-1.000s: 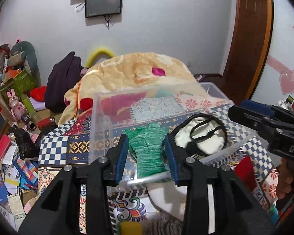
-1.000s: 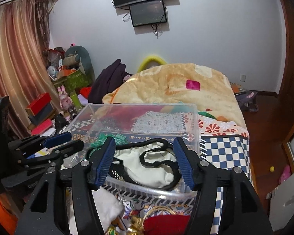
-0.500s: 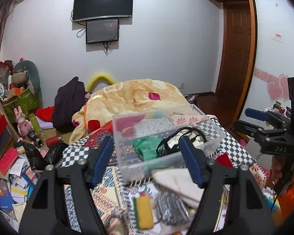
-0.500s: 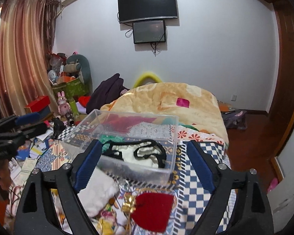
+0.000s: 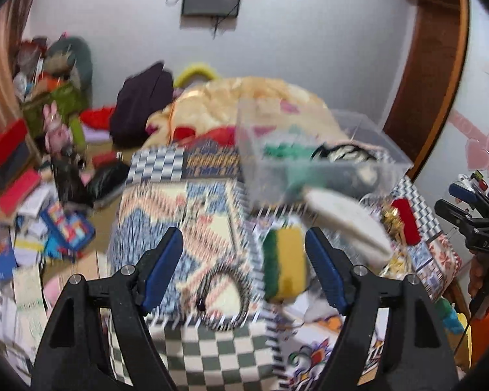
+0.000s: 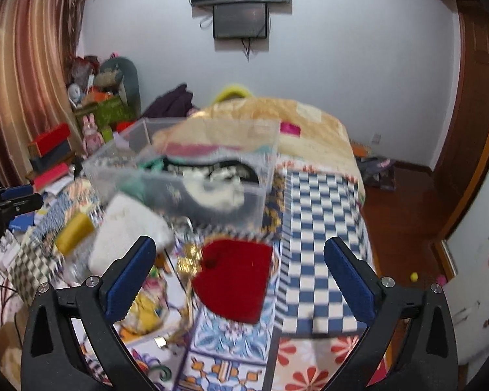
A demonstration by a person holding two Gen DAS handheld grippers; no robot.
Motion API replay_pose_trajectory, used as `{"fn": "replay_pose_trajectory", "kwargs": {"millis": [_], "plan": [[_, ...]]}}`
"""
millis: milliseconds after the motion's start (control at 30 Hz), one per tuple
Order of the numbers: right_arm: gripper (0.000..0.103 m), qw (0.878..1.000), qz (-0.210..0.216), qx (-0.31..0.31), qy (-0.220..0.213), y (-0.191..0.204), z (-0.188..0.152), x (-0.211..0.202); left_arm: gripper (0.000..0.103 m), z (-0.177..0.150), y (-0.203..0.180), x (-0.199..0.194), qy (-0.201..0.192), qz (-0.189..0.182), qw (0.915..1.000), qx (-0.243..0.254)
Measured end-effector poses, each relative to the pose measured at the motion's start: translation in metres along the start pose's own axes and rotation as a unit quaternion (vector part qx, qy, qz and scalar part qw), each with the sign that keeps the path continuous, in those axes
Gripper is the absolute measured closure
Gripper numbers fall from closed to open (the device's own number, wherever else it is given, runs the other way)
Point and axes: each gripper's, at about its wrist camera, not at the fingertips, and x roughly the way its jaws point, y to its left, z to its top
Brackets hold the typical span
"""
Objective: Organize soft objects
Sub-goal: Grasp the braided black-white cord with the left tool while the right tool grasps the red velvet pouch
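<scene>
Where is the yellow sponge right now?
In the left wrist view the sponge lies on the patterned bedspread, below the clear box, beside a white cloth.

Left claw (image 5: 244, 270) wide open (empty); right claw (image 6: 241, 280) likewise.

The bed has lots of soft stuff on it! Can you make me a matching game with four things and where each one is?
Things:
1. green glove
2. yellow-and-green sponge
3. red pouch
4. white cloth

Places:
A. between the left gripper fingers in its view, on the bed
B. inside the clear box
C. between the right gripper fingers in its view
D. just in front of the box, between sponge and pouch

Pairs: 1-B, 2-A, 3-C, 4-D
</scene>
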Motion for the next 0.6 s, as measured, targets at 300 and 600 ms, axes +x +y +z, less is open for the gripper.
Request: {"fn": "replay_pose_trajectory", "kwargs": {"millis": [300,600], "plan": [[0.0,0.996,0.023,0.036,0.079,-0.008,-0.024,0.038,0.025,-0.037,0.012,0.021,0.053,0.005,0.9982,-0.028],[0.001,0.994,0.035,0.047,0.091,-0.003,-0.022,0.051,0.025,-0.051,0.02,0.029,0.065,0.023,0.9972,-0.03]]}}
